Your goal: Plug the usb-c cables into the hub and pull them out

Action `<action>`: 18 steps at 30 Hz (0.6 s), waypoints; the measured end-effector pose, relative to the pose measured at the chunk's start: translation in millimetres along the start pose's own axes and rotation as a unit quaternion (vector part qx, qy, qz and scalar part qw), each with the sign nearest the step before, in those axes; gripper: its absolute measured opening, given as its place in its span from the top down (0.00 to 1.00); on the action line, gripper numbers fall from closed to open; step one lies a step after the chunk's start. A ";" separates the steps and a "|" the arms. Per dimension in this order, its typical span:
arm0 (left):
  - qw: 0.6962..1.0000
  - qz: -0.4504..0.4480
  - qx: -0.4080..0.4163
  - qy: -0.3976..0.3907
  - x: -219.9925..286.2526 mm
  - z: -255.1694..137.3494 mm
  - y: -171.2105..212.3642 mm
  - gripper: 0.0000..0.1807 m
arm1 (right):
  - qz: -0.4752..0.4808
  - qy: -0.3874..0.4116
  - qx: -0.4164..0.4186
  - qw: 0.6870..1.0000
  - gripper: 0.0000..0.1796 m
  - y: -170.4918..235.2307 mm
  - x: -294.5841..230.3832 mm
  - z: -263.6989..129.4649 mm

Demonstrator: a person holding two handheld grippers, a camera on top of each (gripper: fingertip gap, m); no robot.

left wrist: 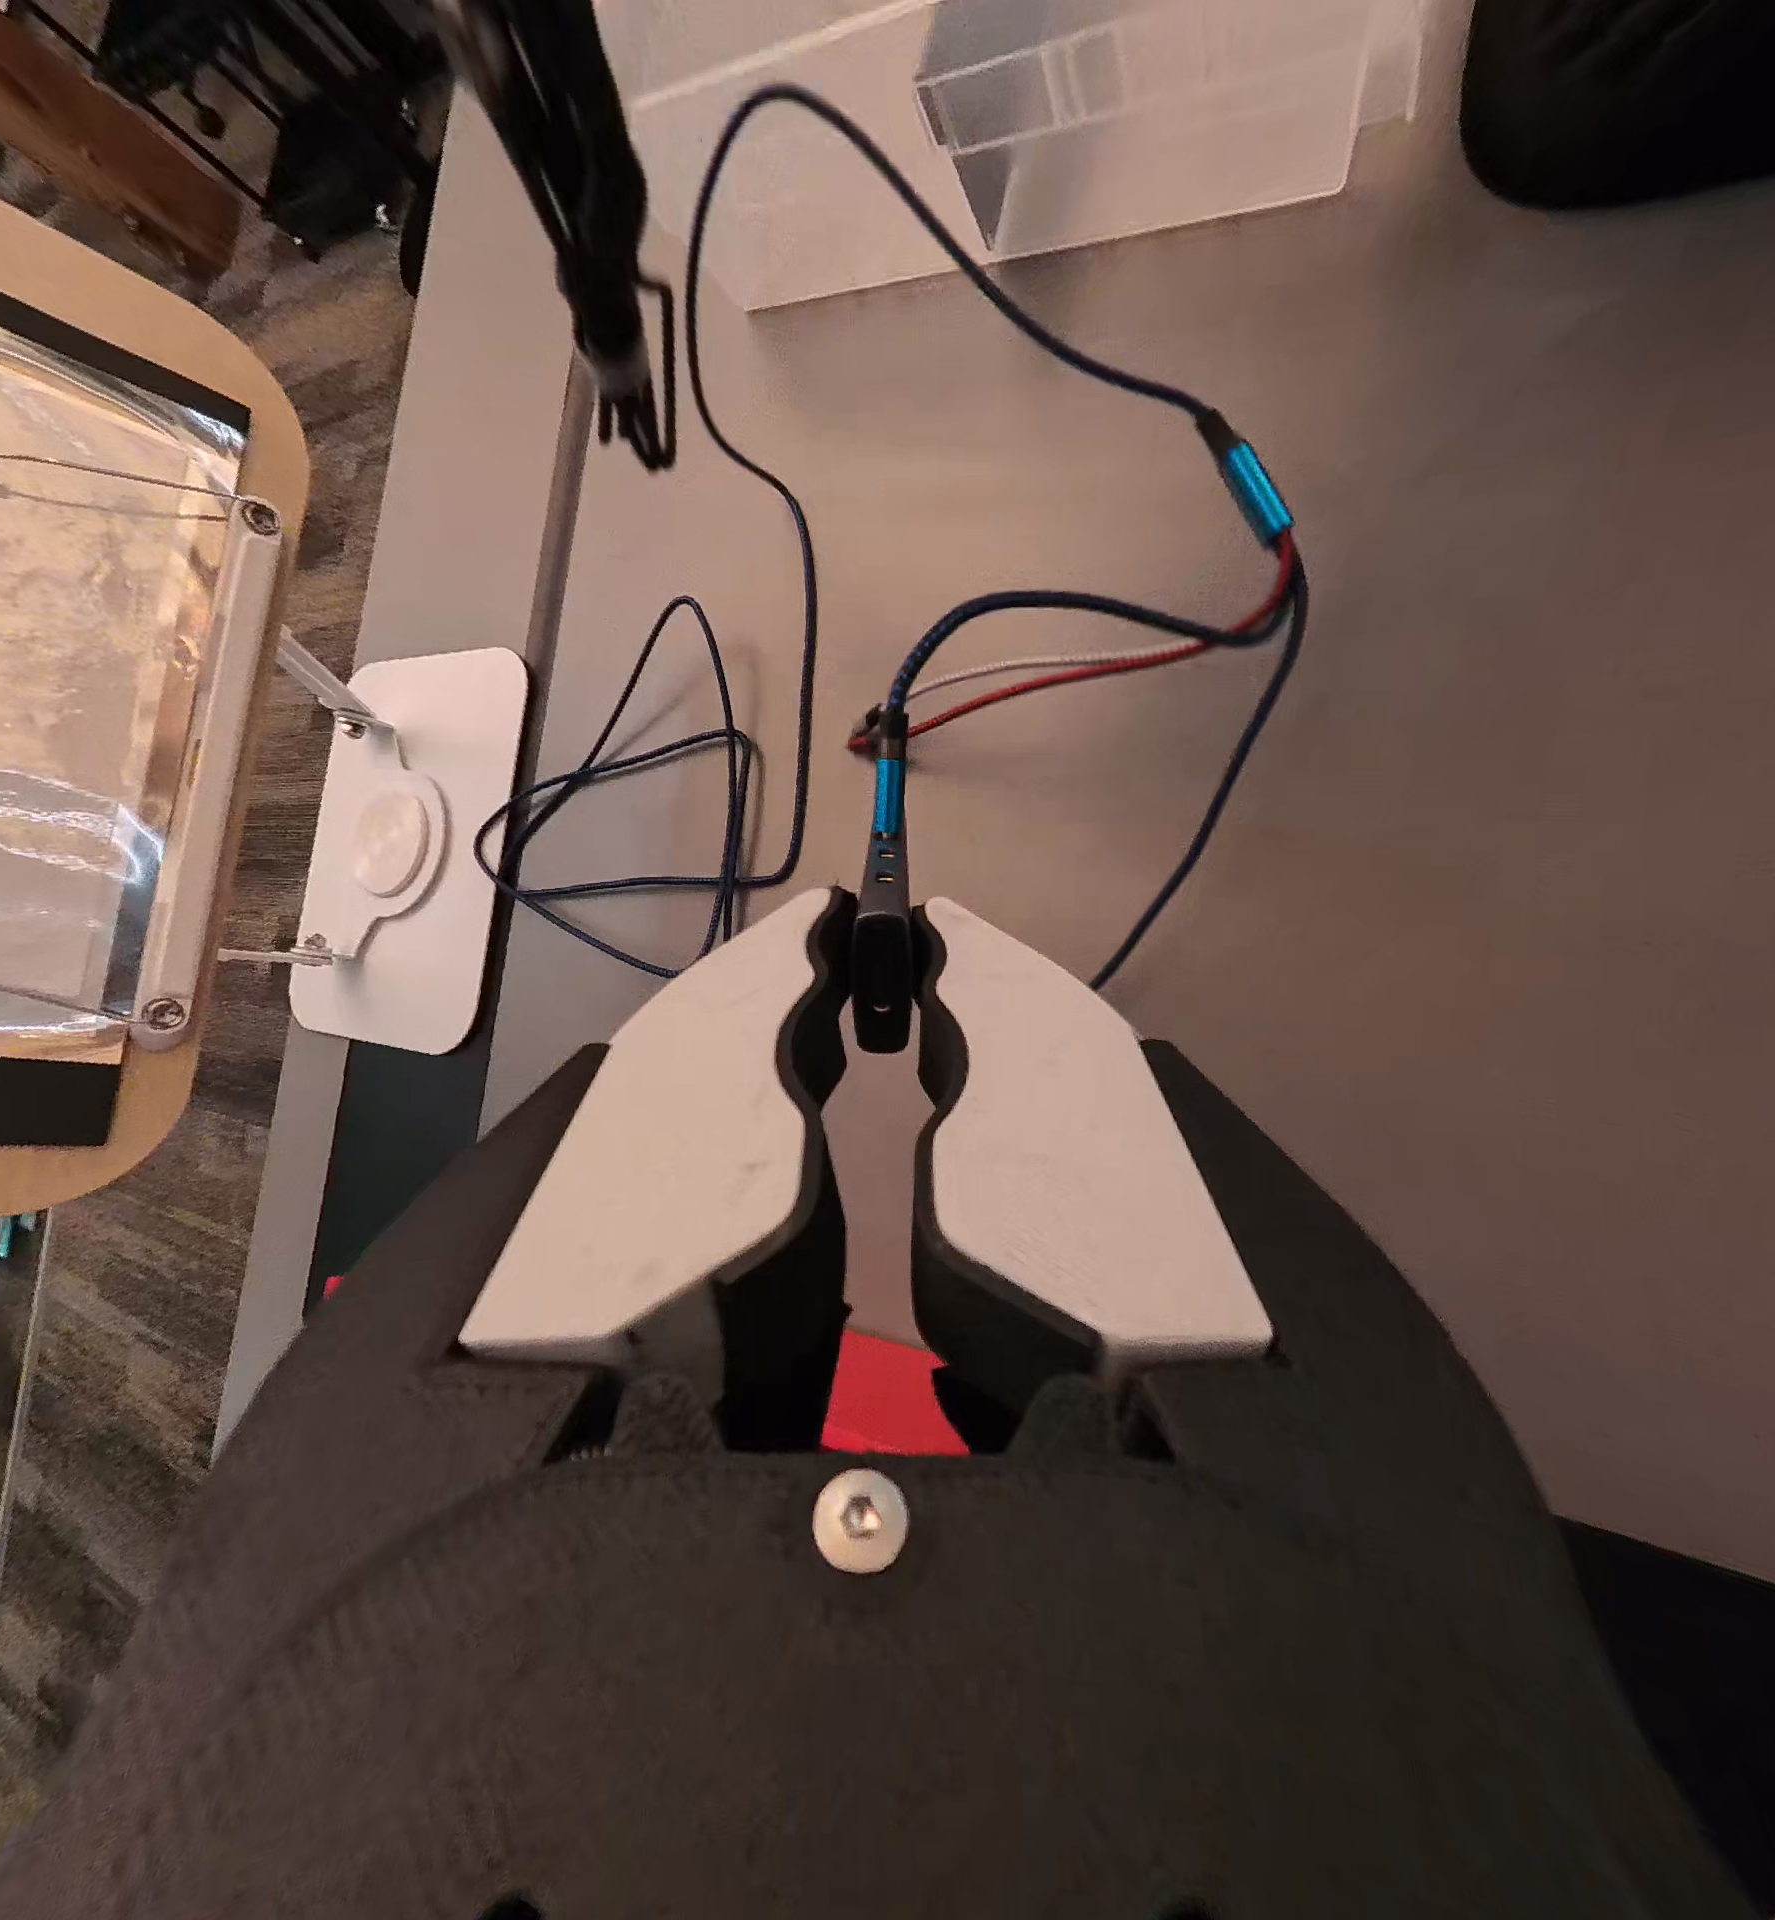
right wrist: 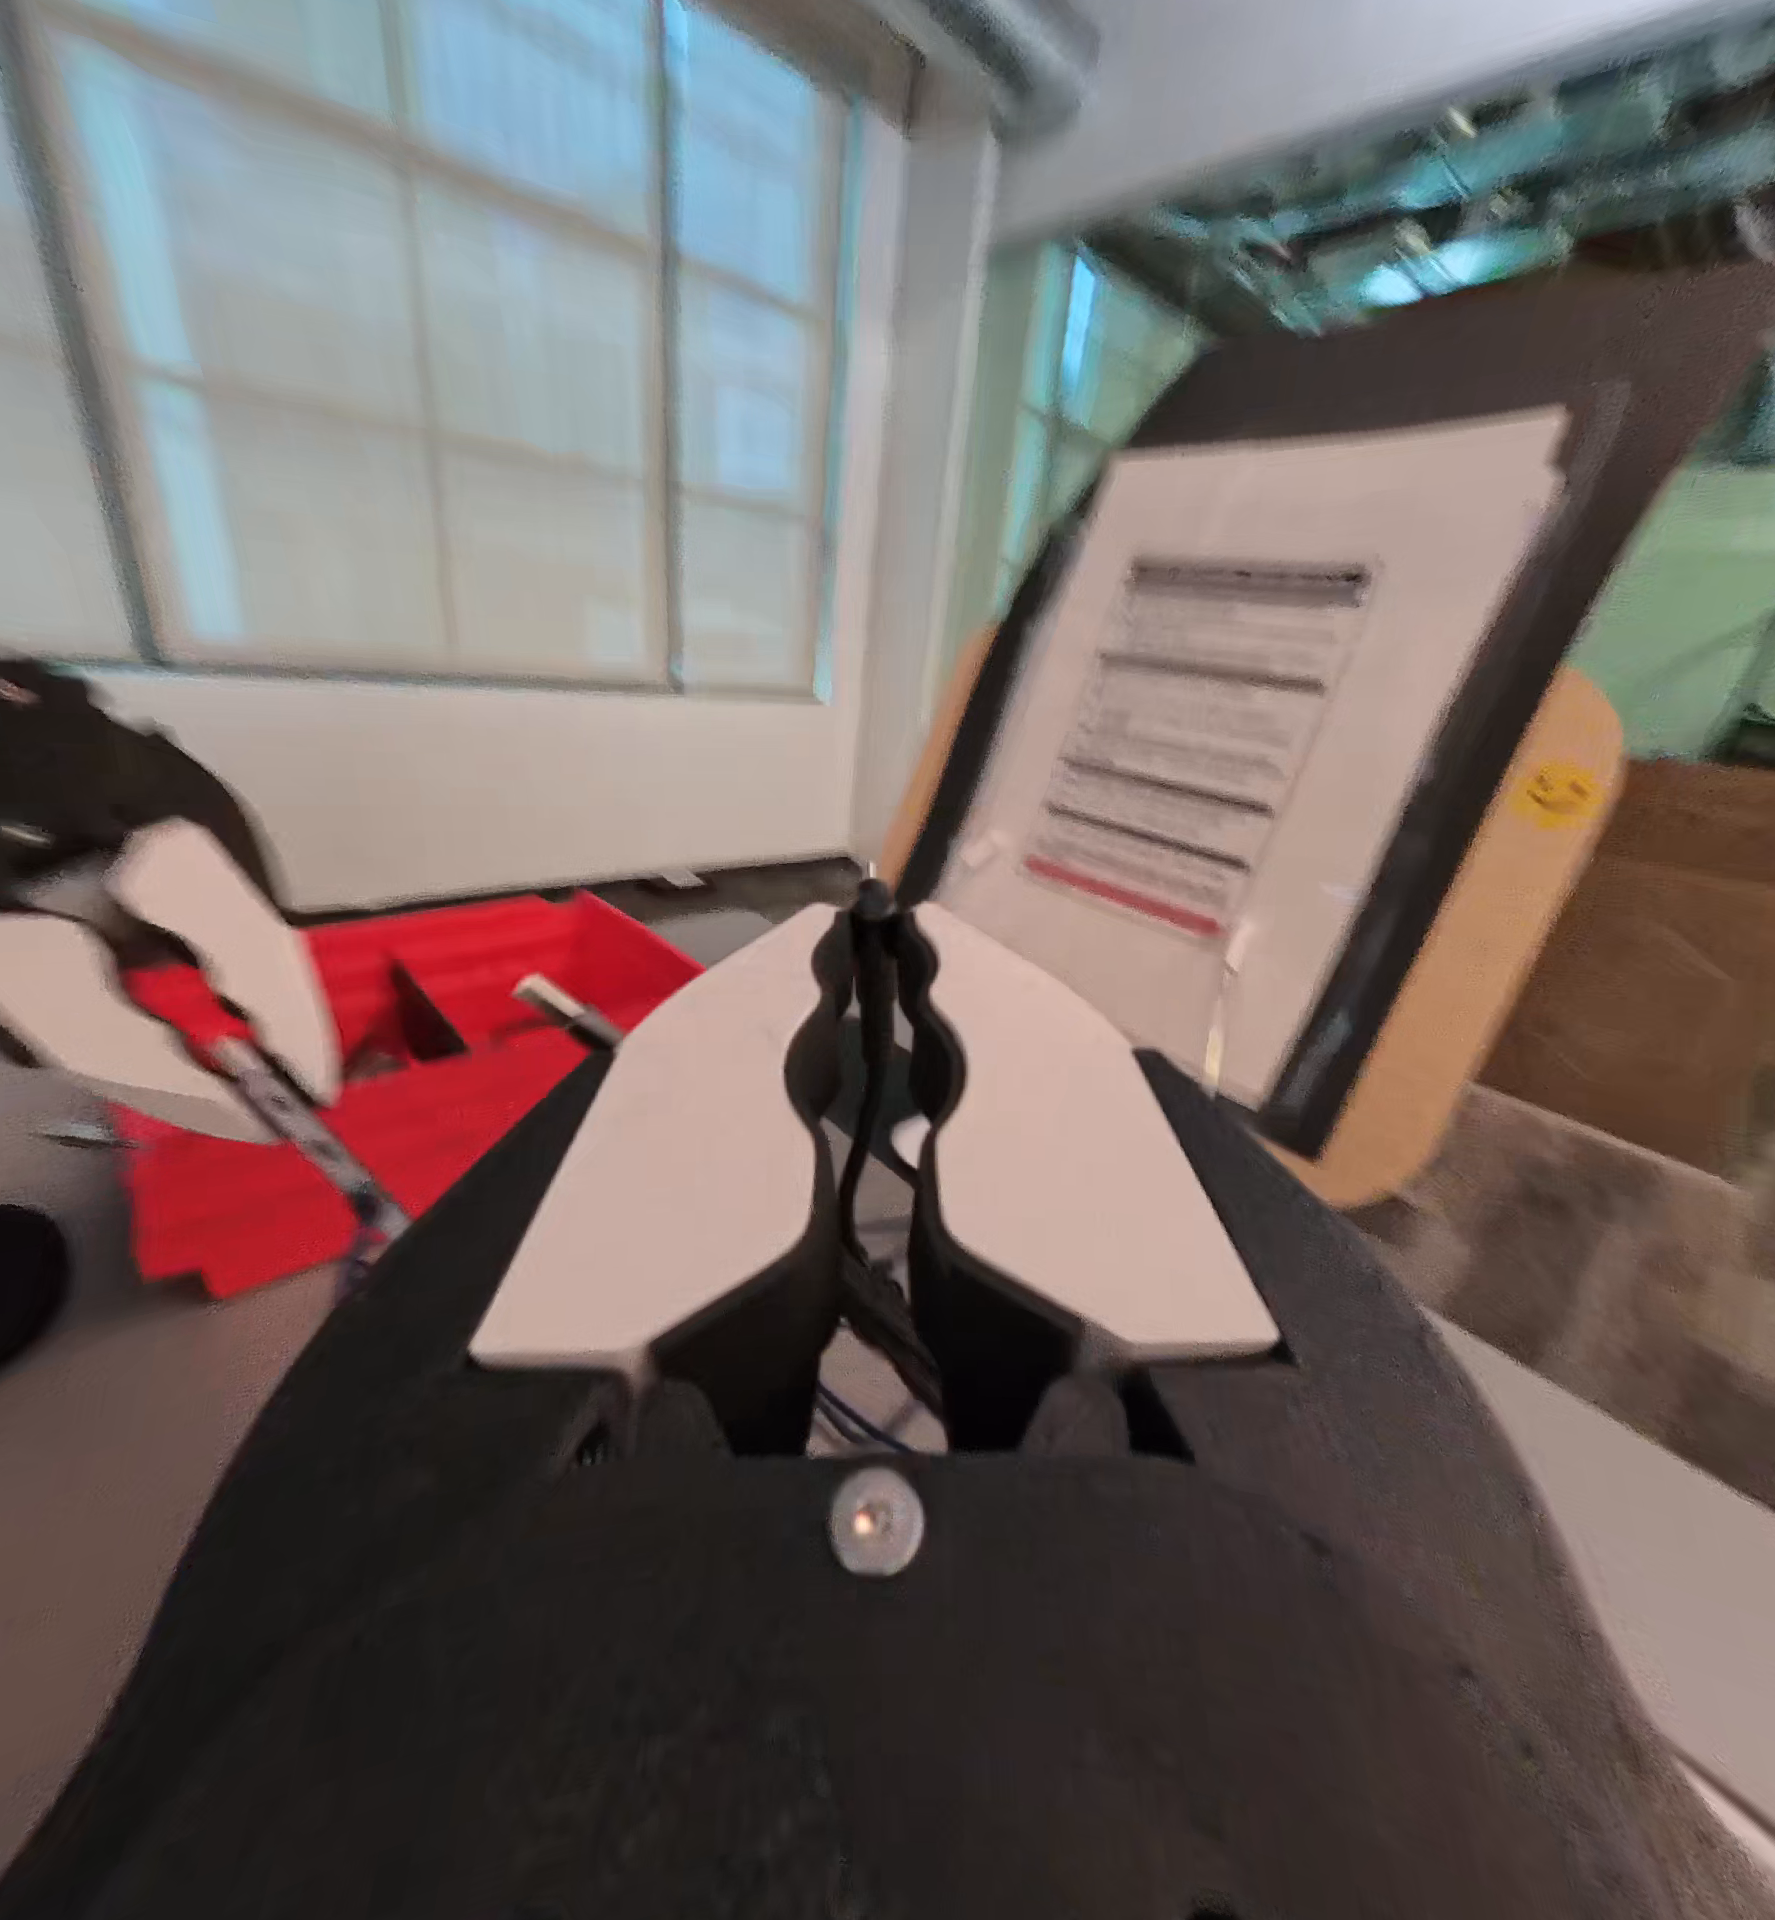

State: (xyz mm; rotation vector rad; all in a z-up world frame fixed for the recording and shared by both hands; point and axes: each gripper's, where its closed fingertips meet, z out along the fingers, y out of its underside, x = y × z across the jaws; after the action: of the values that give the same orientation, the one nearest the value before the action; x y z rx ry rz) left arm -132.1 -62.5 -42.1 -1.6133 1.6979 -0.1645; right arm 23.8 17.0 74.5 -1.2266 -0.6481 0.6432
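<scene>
Left gripper (left wrist: 878, 914) clamps the black hub (left wrist: 881, 971) above a grey surface (left wrist: 1485, 831); right gripper (right wrist: 875, 920) pinches a thin black cable (right wrist: 870, 997).

The left jaws are closed on the hub, and a blue-sleeved plug (left wrist: 889, 795) sits at its far end, its braided blue cable (left wrist: 1070, 603) running to a blue splitter (left wrist: 1255, 494) with red and white strands; more blue cable lies looped on the surface. The right jaws are together on the black cable, lifted toward a propped sign board (right wrist: 1278, 707), with a red tray (right wrist: 467, 1039) beside the left gripper.
</scene>
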 end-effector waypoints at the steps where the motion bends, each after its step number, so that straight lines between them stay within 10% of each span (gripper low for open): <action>1: 1.000 0.001 0.001 0.002 0.4 0.7 0.1 0.95 | 0.012 -0.030 0.012 0.999 0.96 -9.8 -6.2 -4.3; 8: 1.000 -0.002 0.014 0.013 3.1 1.8 -3.6 0.95 | -0.161 -0.277 -0.138 0.937 0.96 7.7 -109.9 -33.3; 18: 0.999 0.008 0.050 0.007 7.0 0.0 -23.8 0.95 | -0.235 -0.284 -0.213 0.905 0.96 65.4 -167.3 10.0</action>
State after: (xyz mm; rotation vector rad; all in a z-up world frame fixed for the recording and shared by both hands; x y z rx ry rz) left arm -112.5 -73.3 -31.4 -1.5267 1.6861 -0.2492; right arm -99.9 -87.5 -3.7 -1.2088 -1.5904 0.4535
